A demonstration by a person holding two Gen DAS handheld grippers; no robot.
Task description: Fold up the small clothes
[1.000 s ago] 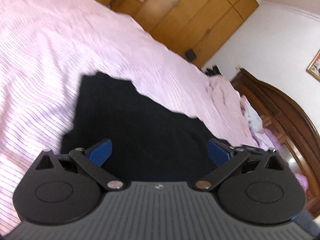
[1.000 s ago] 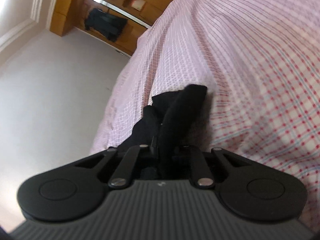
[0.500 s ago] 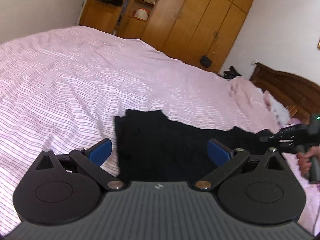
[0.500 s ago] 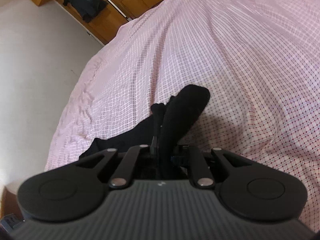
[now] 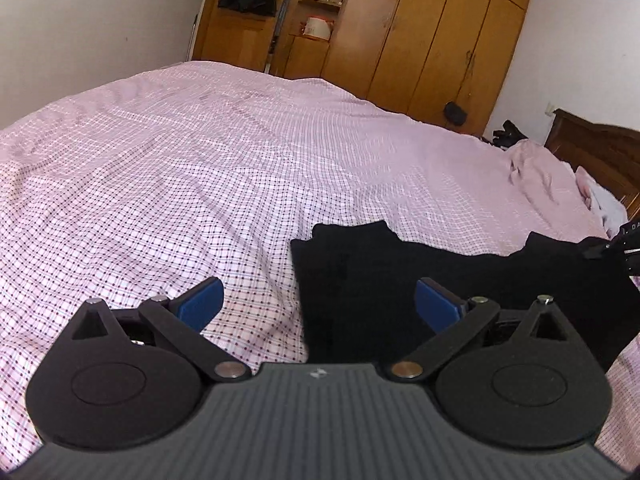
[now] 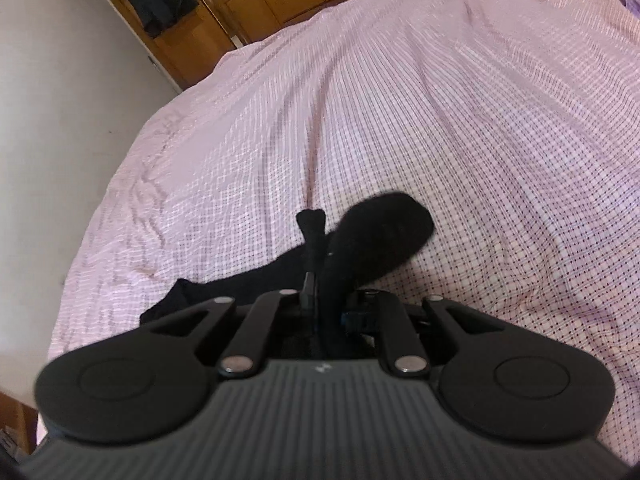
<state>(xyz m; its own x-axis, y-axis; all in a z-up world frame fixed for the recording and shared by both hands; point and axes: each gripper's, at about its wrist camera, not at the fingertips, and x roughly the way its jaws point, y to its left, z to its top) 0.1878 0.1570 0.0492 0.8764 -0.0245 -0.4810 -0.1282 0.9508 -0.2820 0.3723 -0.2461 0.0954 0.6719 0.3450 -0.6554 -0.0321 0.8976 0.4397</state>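
A black garment (image 5: 400,280) lies flat on the pink checked bed cover (image 5: 200,168), right of centre in the left wrist view. My left gripper (image 5: 318,300) is open and empty, hovering over the garment's left edge. My right gripper (image 6: 326,300) is shut on a bunched edge of the same black garment (image 6: 376,236), which sticks up past its jaws. The right gripper's tip (image 5: 624,248) shows at the right edge of the left wrist view, at the garment's right end.
A wooden wardrobe (image 5: 420,32) with dark clothes hanging stands past the far edge of the bed. A dark wooden headboard (image 5: 600,152) and crumpled pink bedding (image 5: 536,168) lie at the right.
My left gripper has pulled back and levelled out, so the garment now lies further off and to the right. My right gripper keeps its hold and has swung its view across the bed.
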